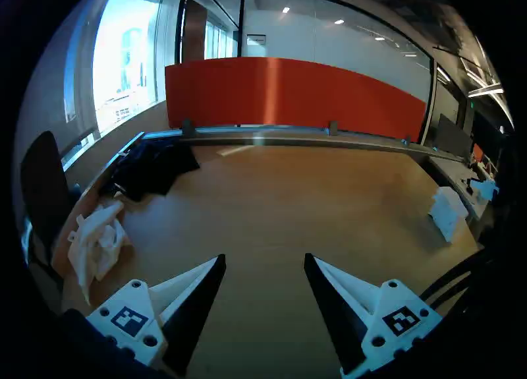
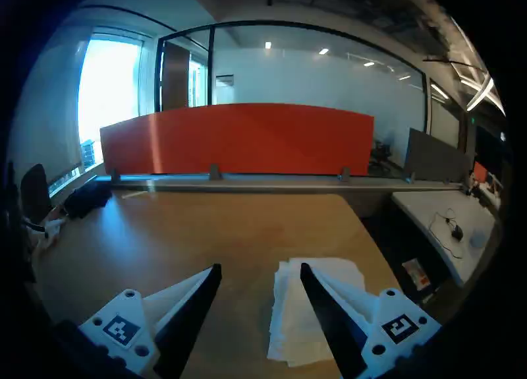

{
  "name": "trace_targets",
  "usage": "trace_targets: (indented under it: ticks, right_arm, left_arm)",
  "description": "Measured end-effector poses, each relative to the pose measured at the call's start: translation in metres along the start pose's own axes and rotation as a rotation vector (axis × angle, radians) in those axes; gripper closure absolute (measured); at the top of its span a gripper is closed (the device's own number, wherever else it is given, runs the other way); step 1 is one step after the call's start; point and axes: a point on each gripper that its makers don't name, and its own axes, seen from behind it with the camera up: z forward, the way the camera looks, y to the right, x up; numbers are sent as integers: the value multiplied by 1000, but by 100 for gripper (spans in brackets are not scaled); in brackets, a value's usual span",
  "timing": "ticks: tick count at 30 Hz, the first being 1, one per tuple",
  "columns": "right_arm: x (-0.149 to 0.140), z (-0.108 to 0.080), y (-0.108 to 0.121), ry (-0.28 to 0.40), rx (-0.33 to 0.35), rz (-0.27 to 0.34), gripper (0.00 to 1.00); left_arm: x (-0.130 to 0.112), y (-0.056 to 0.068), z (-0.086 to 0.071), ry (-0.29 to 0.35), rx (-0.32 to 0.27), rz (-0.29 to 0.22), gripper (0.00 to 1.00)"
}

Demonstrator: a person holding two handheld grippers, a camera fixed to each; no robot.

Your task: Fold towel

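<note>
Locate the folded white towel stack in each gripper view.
Left gripper view: the folded white towel stack sits far right, mid-height, in the distance.
Right gripper view: the folded white towel stack is at bottom centre, close up.
Shared landmark: the orange divider panel runs across the back in both.

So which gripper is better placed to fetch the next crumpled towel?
Left, probably. The crumpled white towel lies close beside the left gripper, which is open. The right gripper, also open, hangs by the folded towel stack, farther off.
</note>
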Motion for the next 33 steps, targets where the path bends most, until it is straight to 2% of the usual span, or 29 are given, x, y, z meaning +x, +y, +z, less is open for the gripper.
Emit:
trace_targets:
  ticks: [11, 15, 23, 33]
  right_arm:
    - [21, -5, -2, 93, -56, -28, 8]
    - [24, -5, -8, 112, -53, -36, 8]
    - [42, -9, -18, 166, -47, -49, 8]
    - [65, -11, -36, 205, -43, -19, 8]
  left_arm:
    - [44, -2, -4, 152, 13, -5, 12]
    - [63, -1, -7, 214, 13, -8, 12]
    - [92, -5, -13, 288, 22, -12, 12]
    - [112, -12, -18, 332, 27, -24, 12]
